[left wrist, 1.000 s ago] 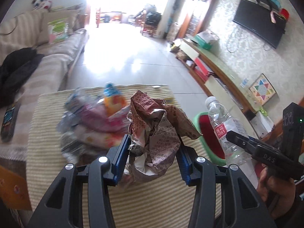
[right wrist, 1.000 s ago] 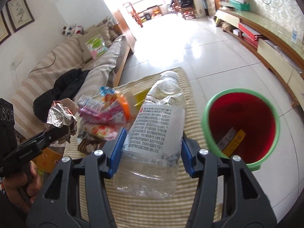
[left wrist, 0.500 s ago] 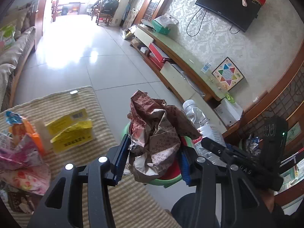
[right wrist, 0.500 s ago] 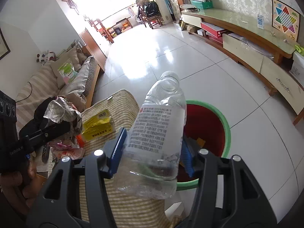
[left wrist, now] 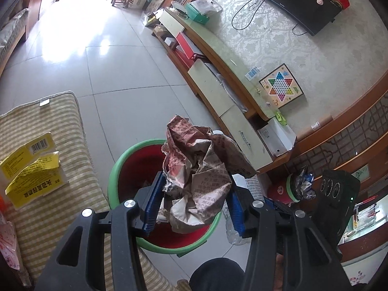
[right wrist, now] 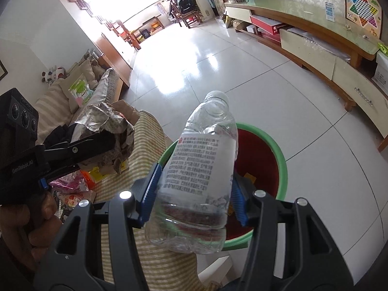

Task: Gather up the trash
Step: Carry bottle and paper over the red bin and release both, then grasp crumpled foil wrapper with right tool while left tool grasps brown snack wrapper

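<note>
Your left claw [left wrist: 192,203] grips crumpled paper [left wrist: 201,169] and your right claw [right wrist: 194,194] grips a bottle [right wrist: 201,169], both over the bin [left wrist: 116,169]; dropped together, the bottle may bounce off its rim.

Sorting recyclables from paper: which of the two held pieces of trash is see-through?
The plastic bottle, gripped by the right tool over the red bin. The crumpled paper in the left tool is opaque, brownish and printed.
</note>
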Tool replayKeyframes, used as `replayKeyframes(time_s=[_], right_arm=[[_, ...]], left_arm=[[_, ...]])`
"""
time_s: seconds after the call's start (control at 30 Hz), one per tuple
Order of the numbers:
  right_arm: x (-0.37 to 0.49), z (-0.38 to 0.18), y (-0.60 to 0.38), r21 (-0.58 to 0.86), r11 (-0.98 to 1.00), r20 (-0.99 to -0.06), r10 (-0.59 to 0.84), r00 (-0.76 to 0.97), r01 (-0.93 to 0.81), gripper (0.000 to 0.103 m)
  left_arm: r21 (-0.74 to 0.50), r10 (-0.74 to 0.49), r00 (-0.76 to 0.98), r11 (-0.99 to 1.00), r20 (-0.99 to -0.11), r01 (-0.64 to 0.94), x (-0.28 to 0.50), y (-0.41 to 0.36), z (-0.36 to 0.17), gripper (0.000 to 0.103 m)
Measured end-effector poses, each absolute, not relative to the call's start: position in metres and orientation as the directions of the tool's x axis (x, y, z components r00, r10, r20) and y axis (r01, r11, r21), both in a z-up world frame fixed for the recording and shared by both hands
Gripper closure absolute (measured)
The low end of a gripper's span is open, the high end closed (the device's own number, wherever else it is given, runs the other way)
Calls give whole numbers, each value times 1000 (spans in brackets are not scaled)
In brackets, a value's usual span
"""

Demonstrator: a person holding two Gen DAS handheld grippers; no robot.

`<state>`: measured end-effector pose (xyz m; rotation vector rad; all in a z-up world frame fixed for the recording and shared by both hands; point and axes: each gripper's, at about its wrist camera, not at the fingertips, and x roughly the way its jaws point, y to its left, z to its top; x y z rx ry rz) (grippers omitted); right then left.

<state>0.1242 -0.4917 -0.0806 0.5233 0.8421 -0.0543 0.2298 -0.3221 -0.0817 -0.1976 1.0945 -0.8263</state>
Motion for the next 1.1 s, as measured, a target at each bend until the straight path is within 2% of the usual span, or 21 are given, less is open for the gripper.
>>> replayKeyframes(time_s=[0.1,0.17,0.2,0.23,0.3,0.43,0.47,0.53,0.87,1.1], right_arm=[[129,-82,-491,410,880,-731,160,664,239,50],[130,-80,-485,376,897,-740,139,658,233,48],[130,-79,-485,358,903,-743,122,658,238,38],[129,-77,-484,347,906,-742,109,661,241,32],[128,-77,-484,342,909,-736,101,669,239,18],[127,-72,-477,326,916,-732,90,675,232,9],[127,-70,-476,324,917,-729,87,679,231,5],[125,-66,-473,323,919,-721,85,687,225,5],[115,-53,-439,321,924,-712,92,696,206,5],[117,-55,-369,328,937,-713,164,682,118,5]], left_arm=[[-533,-681,194,692,-706,488,231,-325,-83,50],[-537,-682,201,694,-703,478,232,-325,-82,36],[-542,-686,208,695,-698,473,232,-324,-80,33],[-550,-694,210,689,-689,473,232,-323,-78,30],[-558,-703,214,683,-678,472,234,-322,-75,30],[-575,-711,223,681,-667,453,235,-314,-71,27],[-580,-713,227,681,-663,447,235,-310,-69,19],[-584,-718,245,681,-652,441,233,-302,-65,8],[-495,-659,370,744,-654,450,208,-243,-32,8],[-405,-568,446,816,-691,413,175,-159,-36,8]])
